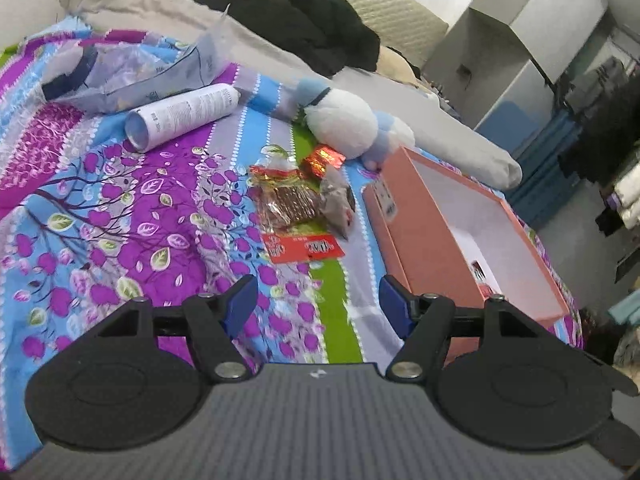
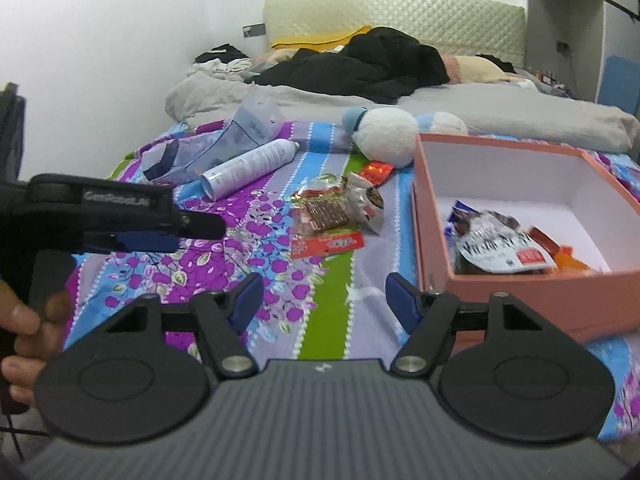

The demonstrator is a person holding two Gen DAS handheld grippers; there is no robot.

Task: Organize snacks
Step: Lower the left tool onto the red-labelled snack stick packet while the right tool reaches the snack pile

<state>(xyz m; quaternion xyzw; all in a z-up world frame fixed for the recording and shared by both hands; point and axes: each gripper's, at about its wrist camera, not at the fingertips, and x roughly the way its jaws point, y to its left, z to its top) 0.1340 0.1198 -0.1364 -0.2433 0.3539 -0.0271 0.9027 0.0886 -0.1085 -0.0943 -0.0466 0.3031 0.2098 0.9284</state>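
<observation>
Several snack packets lie in a small heap on the flowered bedspread: a clear packet of brown bars, a flat red packet, a small red wrapper and a greyish clear packet. To their right stands an open pink box holding a few packets. My left gripper hovers open and empty just short of the heap. My right gripper is open too, empty, beside the box's near corner. The left gripper shows side-on in the right wrist view.
A white spray can and a crumpled clear bag lie beyond the snacks on the left. A white and blue plush toy sits behind them. Black clothes and a grey blanket cover the far bed. A hand grips the left tool.
</observation>
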